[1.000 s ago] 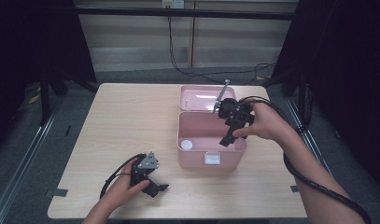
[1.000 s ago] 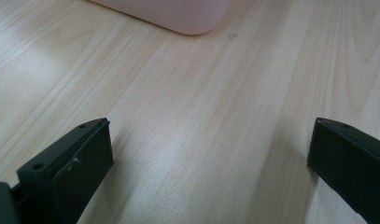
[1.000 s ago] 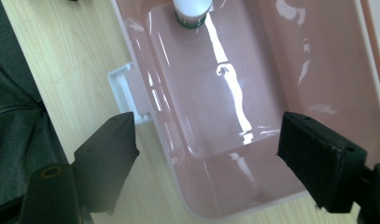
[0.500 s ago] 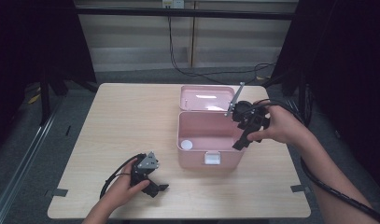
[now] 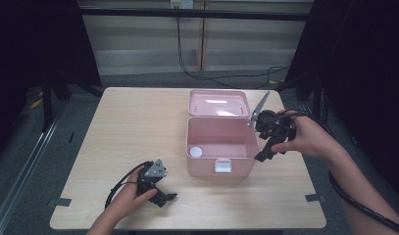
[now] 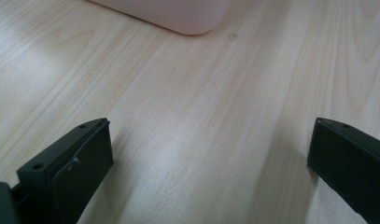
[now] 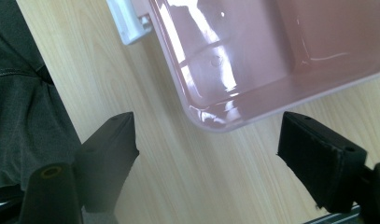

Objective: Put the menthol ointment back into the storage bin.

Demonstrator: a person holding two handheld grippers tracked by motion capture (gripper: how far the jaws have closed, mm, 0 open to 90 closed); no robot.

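A pink box (image 5: pixel 221 145) stands open at the table's middle right, its lid (image 5: pixel 218 103) tipped back. A small white round thing (image 5: pixel 195 151) lies in the box's near left corner. My right gripper (image 5: pixel 261 153) hangs just off the box's right wall, jaws pointing down. In the right gripper view the gripper (image 7: pixel 206 126) is open, with the box's corner (image 7: pixel 215 119) between its jaws and nothing held. My left gripper (image 5: pixel 167 197) rests on the table near the front edge. It is open (image 6: pixel 208 135) over bare wood, and the box's corner (image 6: pixel 178 14) lies ahead.
The box's white latch (image 5: pixel 222 165) faces the front edge; it is also in the right gripper view (image 7: pixel 127 21). Bare tabletop (image 5: pixel 133 132) lies left of the box. A cable (image 5: pixel 119 185) loops from the left gripper. Dark clothing (image 7: pixel 19 121) borders the table.
The right gripper has moved right, from above the box's back right part to beside its right wall. The left gripper has stayed put.
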